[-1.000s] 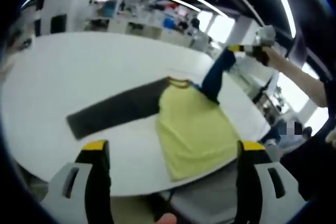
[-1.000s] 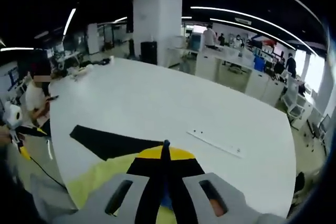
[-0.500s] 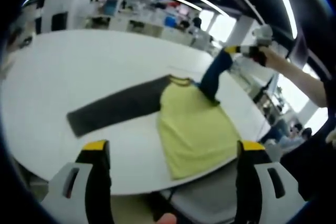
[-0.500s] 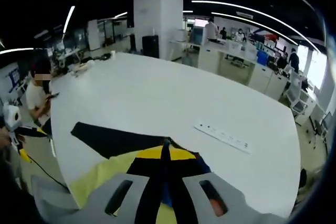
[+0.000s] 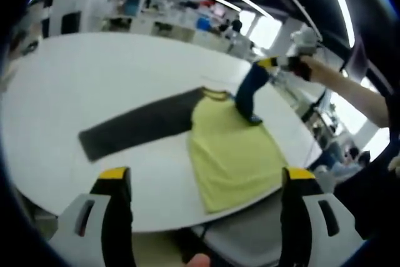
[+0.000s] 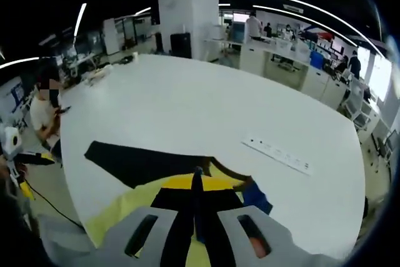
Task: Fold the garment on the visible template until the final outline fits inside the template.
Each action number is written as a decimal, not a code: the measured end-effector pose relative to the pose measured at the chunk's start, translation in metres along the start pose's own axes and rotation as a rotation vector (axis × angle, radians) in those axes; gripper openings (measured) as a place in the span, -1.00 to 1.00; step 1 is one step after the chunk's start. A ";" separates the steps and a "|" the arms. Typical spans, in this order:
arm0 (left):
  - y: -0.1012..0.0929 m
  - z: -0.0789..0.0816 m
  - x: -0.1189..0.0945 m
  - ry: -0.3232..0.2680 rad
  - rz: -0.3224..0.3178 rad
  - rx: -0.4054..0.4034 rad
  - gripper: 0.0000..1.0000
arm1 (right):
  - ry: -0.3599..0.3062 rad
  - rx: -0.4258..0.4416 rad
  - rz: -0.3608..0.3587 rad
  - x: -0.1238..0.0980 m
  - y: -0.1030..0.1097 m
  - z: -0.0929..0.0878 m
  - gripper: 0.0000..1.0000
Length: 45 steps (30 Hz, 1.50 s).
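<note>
Centre of the left gripper view: white tabletop [image 5: 94,79], with the yellow raglan shirt [image 5: 231,148] flat on it, body running toward the lower right and near the tabletop edge. Its dark left-frame sleeve [image 5: 134,126] lies stretched flat toward mid-left. The blue sleeve [image 5: 250,95] at upper right is lifted off the cloth, pinched by the right tongs [image 5: 270,62], jaws closed on it. Left tongs [image 5: 203,176] hover apart, jaws spread wide and empty, at bottom. Right tongs clearly nearer. Likely next: carry the blue sleeve across the body. A white strip [image 6: 278,154] lies beyond the shirt, well apart. No template outline discernible.
</note>
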<state>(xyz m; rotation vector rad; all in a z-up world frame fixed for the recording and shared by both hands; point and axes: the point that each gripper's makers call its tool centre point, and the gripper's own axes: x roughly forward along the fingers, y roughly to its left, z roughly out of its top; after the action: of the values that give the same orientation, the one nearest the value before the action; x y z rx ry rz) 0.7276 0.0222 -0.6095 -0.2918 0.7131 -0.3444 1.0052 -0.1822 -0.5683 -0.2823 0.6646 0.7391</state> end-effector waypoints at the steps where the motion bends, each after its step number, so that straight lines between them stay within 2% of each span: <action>1: 0.000 0.000 0.000 0.000 -0.001 -0.001 0.91 | 0.005 0.000 0.002 0.003 0.002 -0.002 -0.96; 15: 0.004 -0.002 0.005 0.013 -0.009 -0.013 0.92 | 0.082 0.030 0.040 0.045 0.025 -0.023 -0.96; 23: 0.008 -0.007 0.007 0.024 -0.009 -0.025 0.92 | 0.109 0.064 0.059 0.058 0.036 -0.031 -0.95; 33: 0.015 -0.010 0.011 0.035 -0.007 -0.037 0.92 | 0.155 0.187 0.079 0.074 0.056 -0.050 -0.95; 36: 0.016 -0.010 0.012 0.034 -0.009 -0.040 0.92 | 0.157 0.288 0.086 0.080 0.065 -0.054 -0.95; 39: 0.017 -0.010 0.013 0.034 -0.010 -0.043 0.92 | 0.152 0.354 0.087 0.082 0.073 -0.057 -0.95; 44: 0.019 -0.010 0.015 0.035 -0.012 -0.046 0.92 | 0.171 0.382 0.081 0.089 0.082 -0.065 -0.95; 45: 0.019 -0.010 0.015 0.034 -0.012 -0.046 0.92 | 0.173 0.417 0.071 0.090 0.084 -0.068 -0.95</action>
<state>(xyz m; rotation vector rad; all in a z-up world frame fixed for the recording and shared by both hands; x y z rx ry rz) 0.7352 0.0322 -0.6327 -0.3344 0.7541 -0.3457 0.9650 -0.1060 -0.6789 0.0618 0.9779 0.6295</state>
